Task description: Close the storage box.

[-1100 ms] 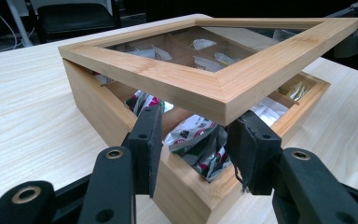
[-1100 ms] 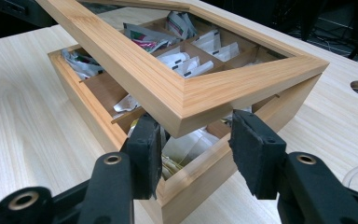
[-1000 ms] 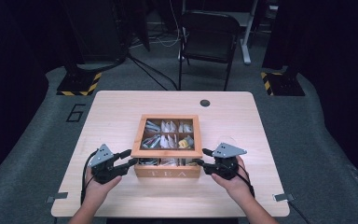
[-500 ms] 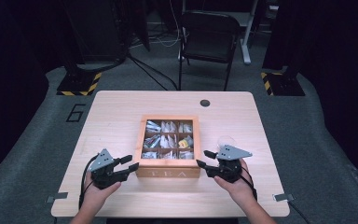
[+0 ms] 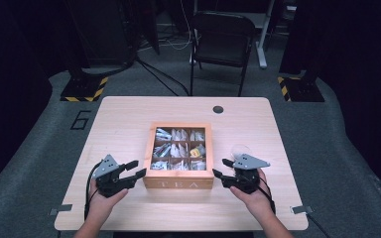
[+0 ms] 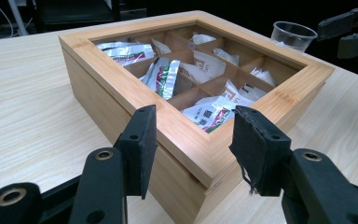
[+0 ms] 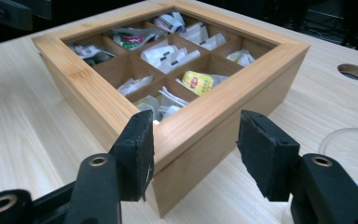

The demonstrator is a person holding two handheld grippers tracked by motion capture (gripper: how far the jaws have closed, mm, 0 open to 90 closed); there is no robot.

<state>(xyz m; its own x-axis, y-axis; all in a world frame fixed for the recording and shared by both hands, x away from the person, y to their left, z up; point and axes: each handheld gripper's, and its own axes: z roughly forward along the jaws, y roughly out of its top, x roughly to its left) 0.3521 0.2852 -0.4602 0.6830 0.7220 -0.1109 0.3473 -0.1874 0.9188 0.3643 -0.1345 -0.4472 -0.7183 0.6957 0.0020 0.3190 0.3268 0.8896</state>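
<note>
A wooden tea box (image 5: 178, 154) is set in the middle of the table (image 5: 119, 119), with its glass lid shut and small tea packets (image 6: 165, 74) seen through it. The left gripper (image 5: 132, 172) is held just beside the box's near left corner, and the right gripper (image 5: 221, 170) just beside its near right corner. Both sets of jaws have just been opening, and nothing is held or pressed by either. In the left gripper view, the corner of the box is seen between the two open pads (image 6: 142, 147), a bit ahead of them. The same is seen in the right gripper view, where the other corner stands between the pads (image 7: 137, 151).

The box lies straight ahead of each gripper, between the two hands. Neither hand looks clearly nearer. The lid's front edge, which runs from one gripper to the other, is likely to be reached next. A clear plastic cup (image 5: 241, 149) stands close behind the right gripper and could be bumped.
</note>
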